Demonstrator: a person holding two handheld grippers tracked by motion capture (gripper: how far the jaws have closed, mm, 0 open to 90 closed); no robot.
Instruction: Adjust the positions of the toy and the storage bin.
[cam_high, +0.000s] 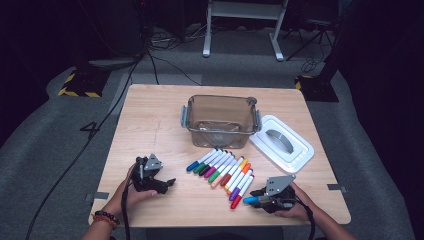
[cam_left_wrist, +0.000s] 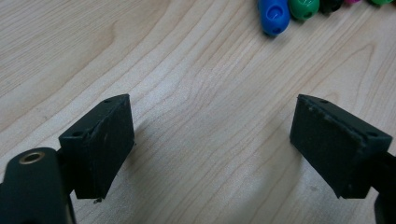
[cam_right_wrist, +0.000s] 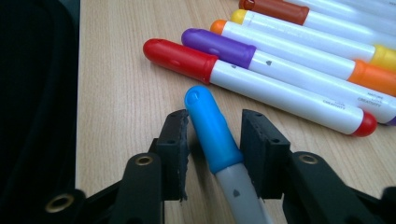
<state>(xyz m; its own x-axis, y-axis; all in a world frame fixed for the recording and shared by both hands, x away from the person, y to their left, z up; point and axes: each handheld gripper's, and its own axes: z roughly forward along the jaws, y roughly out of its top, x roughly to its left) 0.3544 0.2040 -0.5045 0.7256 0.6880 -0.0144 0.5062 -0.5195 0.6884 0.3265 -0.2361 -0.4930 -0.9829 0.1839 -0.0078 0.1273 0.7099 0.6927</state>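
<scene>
From above, a person's two hands work at a pale wood-grain desk set on grey carpet. A clear, smoke-tinted plastic storage box with grey clip handles stands open near the desk's far edge, its glossy walls showing little inside that can be made out. Just right of it lies its white rectangular lid, moulded with an oval recess. In front of the box a row of felt-tip markers lies side by side, white barrels with caps in blue, green, black, magenta, brown, orange, yellow, purple and red. The right gripper rests at the near right of the row with a light-blue-capped marker between its jaws; the left gripper lies on bare wood at the near left.

The left gripper view shows two blunt, matte black rubber pads standing well apart over empty grain, with a blue cap and a green cap at the top edge; the gripper is open.

The right gripper view shows the smooth, rounded light-blue cap and grey barrel of the marker lying on the desk between ridged black pads, which stand just beside it with narrow gaps still visible; the gripper is not yet clamped. Beyond lie the red-capped marker and the purple-capped marker.
</scene>
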